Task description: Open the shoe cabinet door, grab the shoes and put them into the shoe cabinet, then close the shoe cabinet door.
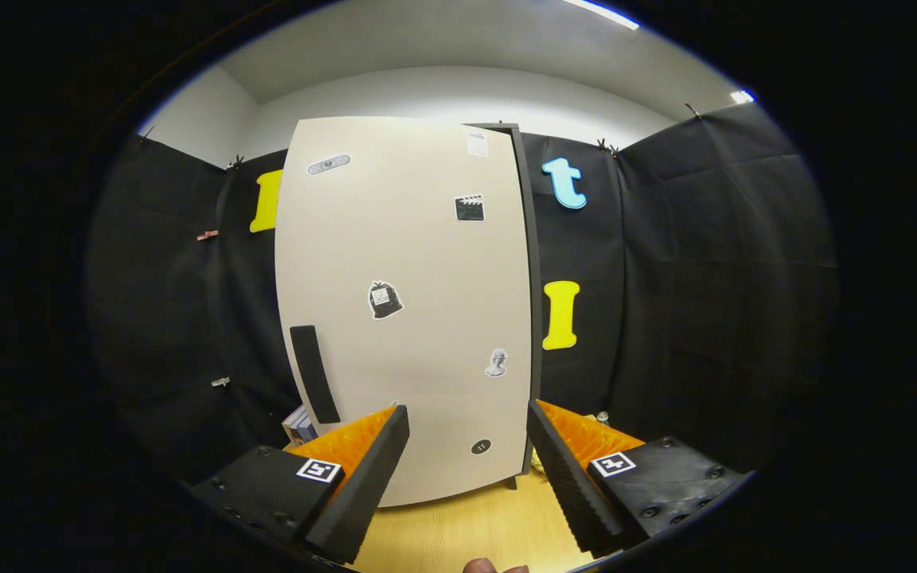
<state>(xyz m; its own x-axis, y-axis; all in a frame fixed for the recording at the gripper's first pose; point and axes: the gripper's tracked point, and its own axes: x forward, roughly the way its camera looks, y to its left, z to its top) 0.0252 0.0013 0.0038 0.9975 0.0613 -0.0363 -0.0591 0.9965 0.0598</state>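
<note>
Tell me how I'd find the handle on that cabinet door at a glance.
Start at the tall pale cabinet door standing on the wooden floor, beyond the open tool. Look low along its left edge: the handle is a long dark upright bar. The other marks on the door are small stickers; it alone is a plain, tall strip.

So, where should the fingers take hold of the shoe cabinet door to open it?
Probably at the dark vertical handle near the lower left edge of the shoe cabinet door, coming straight from the front. It is a narrow upright strip, so the open gripper could close across its width.
</note>
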